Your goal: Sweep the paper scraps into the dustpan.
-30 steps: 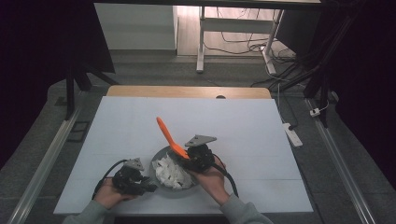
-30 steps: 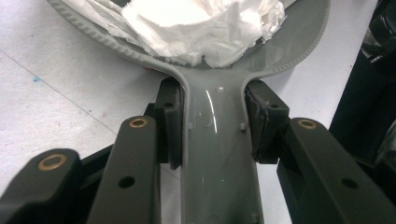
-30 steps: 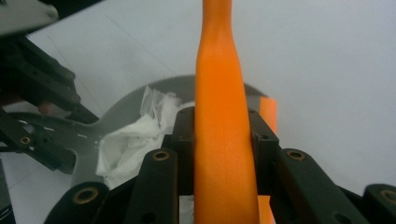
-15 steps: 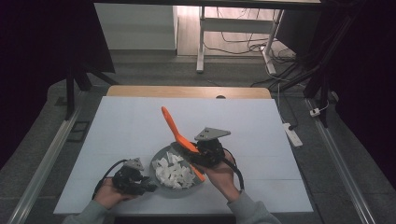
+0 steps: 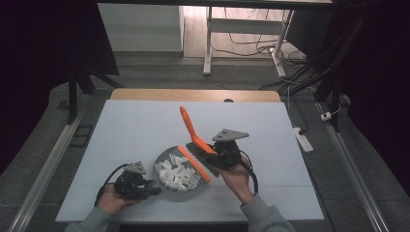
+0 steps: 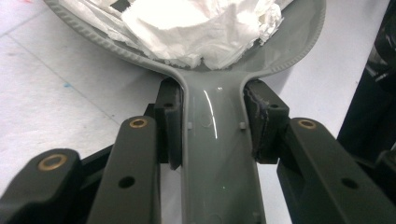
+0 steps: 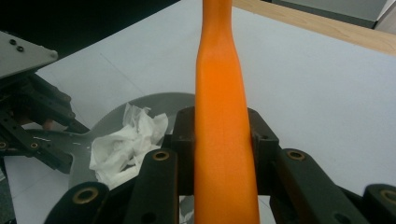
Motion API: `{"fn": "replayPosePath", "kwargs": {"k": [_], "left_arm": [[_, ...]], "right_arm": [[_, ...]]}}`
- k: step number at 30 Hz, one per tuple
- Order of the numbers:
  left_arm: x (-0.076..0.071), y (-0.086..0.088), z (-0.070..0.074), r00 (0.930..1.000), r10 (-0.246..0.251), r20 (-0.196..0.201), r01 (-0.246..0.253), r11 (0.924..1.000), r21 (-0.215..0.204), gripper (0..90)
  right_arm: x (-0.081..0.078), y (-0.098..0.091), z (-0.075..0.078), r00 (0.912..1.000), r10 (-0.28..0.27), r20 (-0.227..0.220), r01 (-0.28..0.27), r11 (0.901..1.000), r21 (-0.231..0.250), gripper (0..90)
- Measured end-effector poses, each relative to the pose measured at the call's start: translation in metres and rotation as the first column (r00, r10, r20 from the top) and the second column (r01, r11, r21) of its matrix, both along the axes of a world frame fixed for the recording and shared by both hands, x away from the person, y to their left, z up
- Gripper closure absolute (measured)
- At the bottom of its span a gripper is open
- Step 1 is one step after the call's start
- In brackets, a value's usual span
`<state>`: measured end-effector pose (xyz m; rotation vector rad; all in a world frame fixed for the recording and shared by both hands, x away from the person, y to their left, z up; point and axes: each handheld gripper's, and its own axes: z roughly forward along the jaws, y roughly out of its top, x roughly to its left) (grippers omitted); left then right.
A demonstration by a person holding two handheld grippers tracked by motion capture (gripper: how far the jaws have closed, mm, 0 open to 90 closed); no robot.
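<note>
Two grippers grip tools: left gripper pinches the grey dustpan handle at its near-left, right gripper clamps the orange brush above its right rim

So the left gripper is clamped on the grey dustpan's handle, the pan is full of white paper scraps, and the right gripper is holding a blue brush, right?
Not quite: the brush in the right gripper is orange, not blue, as the right gripper view shows. The rest stands: the left gripper clamps the dustpan's handle, with white paper scraps in the pan.

Dark room, grey floor, white desk frame behind.
</note>
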<state>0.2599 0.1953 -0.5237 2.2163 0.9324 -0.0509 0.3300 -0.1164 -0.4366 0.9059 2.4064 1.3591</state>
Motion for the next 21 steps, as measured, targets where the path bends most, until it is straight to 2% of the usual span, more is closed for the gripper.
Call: {"fn": "replayPosePath", "kwargs": {"k": [12, 21], "left_arm": [[0.002, 0.008, 0.002, 0.9987, 0.05, 0.011, -0.049, 0.9977, -0.046, 61.2], [-0.006, 0.019, 0.005, 0.9922, 0.122, 0.025, -0.12, 0.9905, -0.067, 61.2]], "right_arm": [[0.008, -0.032, 0.011, 0.9995, -0.031, 0.001, 0.031, 0.9969, 0.072, 70.3], [0.008, -0.041, 0.009, 0.9993, -0.037, 0.0, 0.037, 0.9977, 0.058, 70.3]]}}
